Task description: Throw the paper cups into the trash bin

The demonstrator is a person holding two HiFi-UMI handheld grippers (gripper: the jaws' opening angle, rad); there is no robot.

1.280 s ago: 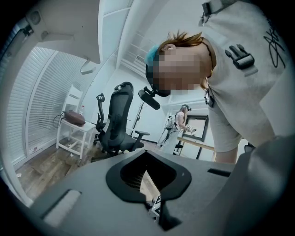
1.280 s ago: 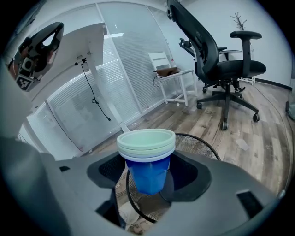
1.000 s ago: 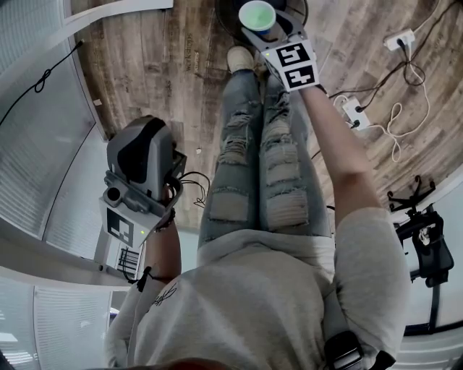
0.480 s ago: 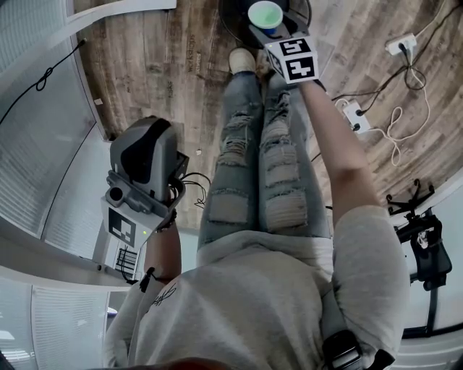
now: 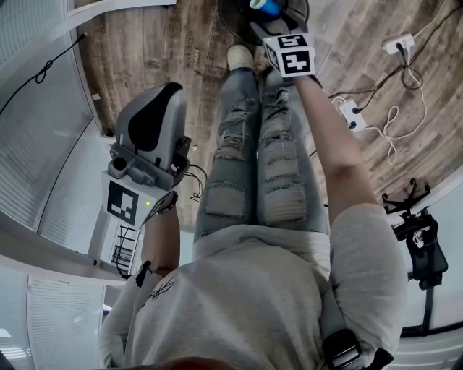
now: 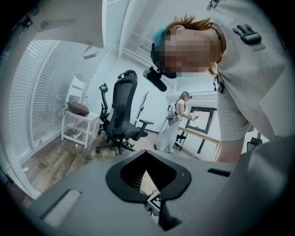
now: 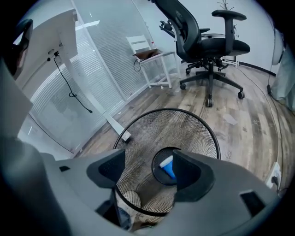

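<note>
Standing on a wood-plank floor (image 5: 145, 50) in ripped jeans (image 5: 246, 144), shoes near a black wire-mesh trash bin (image 5: 226, 20). Reaching the right tool (image 5: 262, 23) forward over the mouth of that bin, arm stretched out, jaws spread wide and gripping nothing. Looking along that tool, down into the bin: a blue paper cup (image 7: 168, 167) with a white rim, tilted, set against the dark round base, close to the edge of the right-hand jaw but not pinched by either. Lower down, against the mesh wall, a pale rounded thing (image 7: 131, 198), too unclear to name. Beyond the bin, a black office chair (image 7: 209, 44) on the same planks. Holding the left tool (image 5: 148, 137) back beside the left hip, well apart from the bin, aimed up toward the torso, jaws pressed together with nothing between them. Off to the right on the floor, a white power strip (image 5: 352, 112) with trailing cables.
</note>
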